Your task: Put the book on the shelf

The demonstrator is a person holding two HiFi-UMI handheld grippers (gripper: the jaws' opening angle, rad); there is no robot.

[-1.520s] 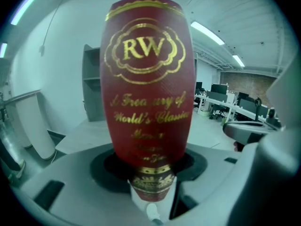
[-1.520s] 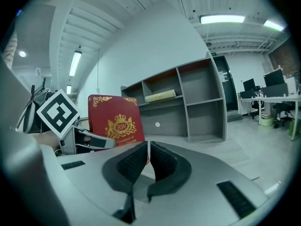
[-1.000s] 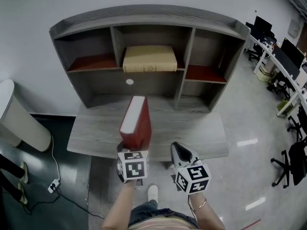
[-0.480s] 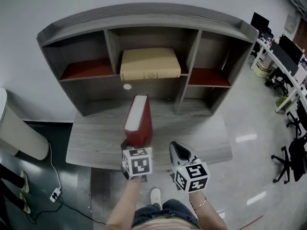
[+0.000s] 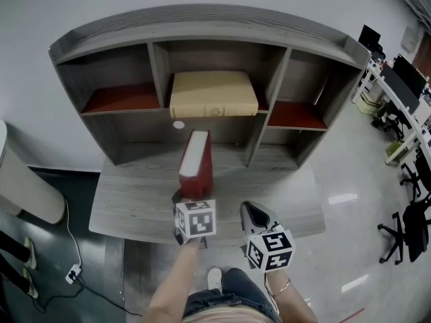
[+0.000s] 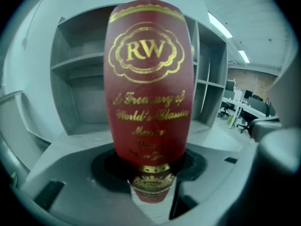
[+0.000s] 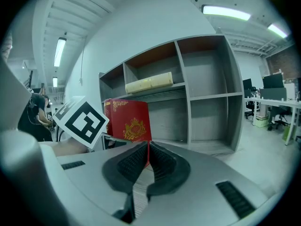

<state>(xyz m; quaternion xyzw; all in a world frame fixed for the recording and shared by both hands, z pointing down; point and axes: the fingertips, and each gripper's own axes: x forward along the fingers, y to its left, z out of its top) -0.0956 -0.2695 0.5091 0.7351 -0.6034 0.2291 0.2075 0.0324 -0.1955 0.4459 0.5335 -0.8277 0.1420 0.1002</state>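
A thick red book point(image 5: 195, 163) with gold lettering point(image 6: 148, 79) stands upright over the grey desk point(image 5: 128, 204), in front of the shelf unit's point(image 5: 202, 29) lower middle bay. My left gripper point(image 5: 190, 199) is shut on its near lower end, and the spine fills the left gripper view between the jaws point(image 6: 150, 173). My right gripper point(image 5: 253, 212) hovers just right of it over the desk's front edge, shut with nothing in it point(image 7: 148, 145). From the right gripper view the red book point(image 7: 127, 119) shows beside the left gripper's marker cube.
A beige book point(image 5: 212, 93) lies flat in the shelf's upper middle bay. Red panels point(image 5: 120, 99) point(image 5: 294, 115) line the side bays. A white cylinder point(image 5: 20, 180) and a cable with a power strip point(image 5: 67, 274) are on the left. Office chairs point(image 5: 411, 227) stand at the right.
The left gripper has carried the red book a little to the right and closer to the shelf. The right gripper has stayed about where it was, shut.
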